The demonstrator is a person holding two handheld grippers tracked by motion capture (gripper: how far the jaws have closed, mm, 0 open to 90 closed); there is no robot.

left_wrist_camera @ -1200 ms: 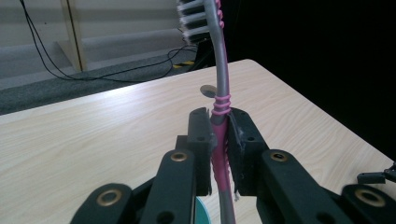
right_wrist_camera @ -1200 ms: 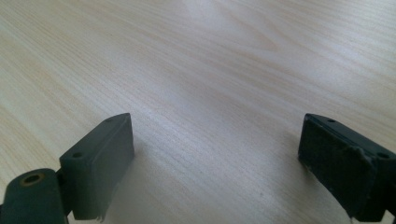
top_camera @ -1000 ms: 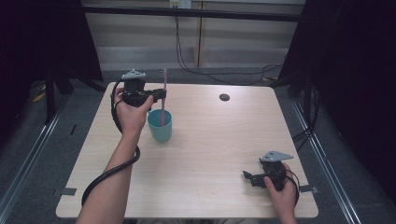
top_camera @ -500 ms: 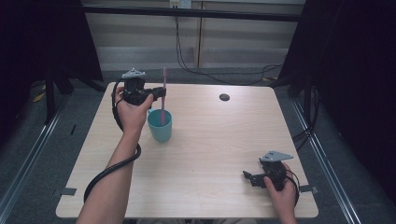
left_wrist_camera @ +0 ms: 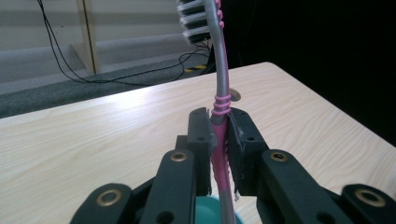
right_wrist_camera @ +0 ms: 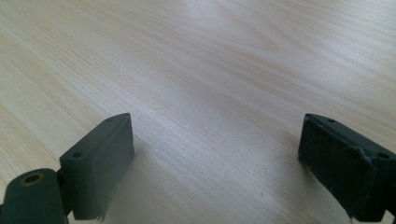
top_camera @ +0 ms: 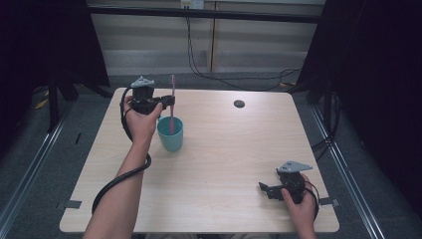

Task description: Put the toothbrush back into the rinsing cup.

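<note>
The pink and grey toothbrush is standing upright with its lower end dipping into the teal cup, which is sitting on the left half of the pale wood surface, toward the far edge. The left tongs are clenching the brush at mid-handle; in the left gripper view the toothbrush is pressing between the two black pads just below a band of pink rings, its bristled head pointing left and getting cut off by the top edge. No brand or writing is reading clearly on the brush, the cup or the grippers. In that same view the cup is showing as a sliver of teal rim behind the left tongs, and the brush's lower tip is staying hidden inside it. A small dark round thing is lying near the far edge of the surface, too small to make out. The left hand is reaching forward from a bare forearm, holding its gripper level above the cup with the cable looping back along the arm. The right hand is resting at the near right corner, and the right tongs are standing released, wide apart over bare wood, well apart from the cup
</note>
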